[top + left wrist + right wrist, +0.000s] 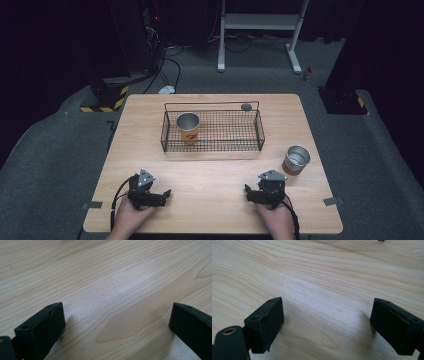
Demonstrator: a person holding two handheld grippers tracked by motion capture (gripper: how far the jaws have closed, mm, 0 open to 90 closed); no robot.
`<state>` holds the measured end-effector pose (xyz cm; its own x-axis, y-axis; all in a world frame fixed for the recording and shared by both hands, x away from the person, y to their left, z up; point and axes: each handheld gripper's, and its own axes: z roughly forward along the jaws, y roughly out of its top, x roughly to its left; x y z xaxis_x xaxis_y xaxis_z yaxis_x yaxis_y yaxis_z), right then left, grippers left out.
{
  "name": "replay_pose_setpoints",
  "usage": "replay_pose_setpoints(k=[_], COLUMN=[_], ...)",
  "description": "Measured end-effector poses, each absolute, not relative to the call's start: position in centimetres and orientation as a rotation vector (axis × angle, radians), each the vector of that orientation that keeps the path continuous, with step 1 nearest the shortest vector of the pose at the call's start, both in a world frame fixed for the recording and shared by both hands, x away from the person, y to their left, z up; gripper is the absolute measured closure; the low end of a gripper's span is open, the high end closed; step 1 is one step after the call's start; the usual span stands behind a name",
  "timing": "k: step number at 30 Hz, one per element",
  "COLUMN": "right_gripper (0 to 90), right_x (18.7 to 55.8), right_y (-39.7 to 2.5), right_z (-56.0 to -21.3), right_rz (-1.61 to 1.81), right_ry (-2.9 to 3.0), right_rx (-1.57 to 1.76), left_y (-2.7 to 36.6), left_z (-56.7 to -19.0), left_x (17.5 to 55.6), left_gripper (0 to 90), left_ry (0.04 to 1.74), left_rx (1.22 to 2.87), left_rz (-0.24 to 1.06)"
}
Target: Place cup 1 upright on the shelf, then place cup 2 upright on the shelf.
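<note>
High view: I see the wooden tabletop [215, 200] with both hands at its near edge; my left tongs [159, 195] rest at the near left, tips turned toward the middle, held by the left hand [132, 212]; my right tongs [251, 192] rest at the near right, tips likewise turned inward, held by the right hand [276, 217]; the two tongs lie well apart, with bare wood between them. A wire basket [212, 148] stands at the far middle of the tabletop; an orange can [188, 128] stands upright in the basket's left part, open end up; a small dark disc [246, 106] sits at the basket's far right rim, whether on the wire or on the wood behind it I cannot tell. A second can [296, 159], silvery and open-topped, stands upright on the wood outside the basket, beyond its right near corner and nearest the right tongs, just ahead of them yet apart.

Left gripper view: left tongs [117, 322] spread wide, jaws low over the wood grain, nothing between them.

Right gripper view: right tongs [327, 317] spread wide in the same way, empty, close to the tabletop.
</note>
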<state>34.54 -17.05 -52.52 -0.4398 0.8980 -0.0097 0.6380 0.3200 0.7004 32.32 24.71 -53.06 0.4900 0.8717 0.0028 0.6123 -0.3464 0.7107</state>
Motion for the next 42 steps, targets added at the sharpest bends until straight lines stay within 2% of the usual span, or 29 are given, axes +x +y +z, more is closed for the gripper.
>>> replay_pose_setpoints(k=[29,42], right_gripper=[13.2,13.2], right_x=[33.4,33.3], right_y=[-18.7,-20.6], right_z=[-50.5,-50.3], right_rz=[1.0,1.011], right_ry=[2.114,2.06], right_rx=[1.258,1.308], left_y=[24.8,24.7], left_z=[-53.1,-53.1], left_x=[32.4,32.4], left_gripper=[0.5,0.4], left_ry=[1.201,1.213], left_rx=[2.091,2.082], left_rz=[0.507,0.512])
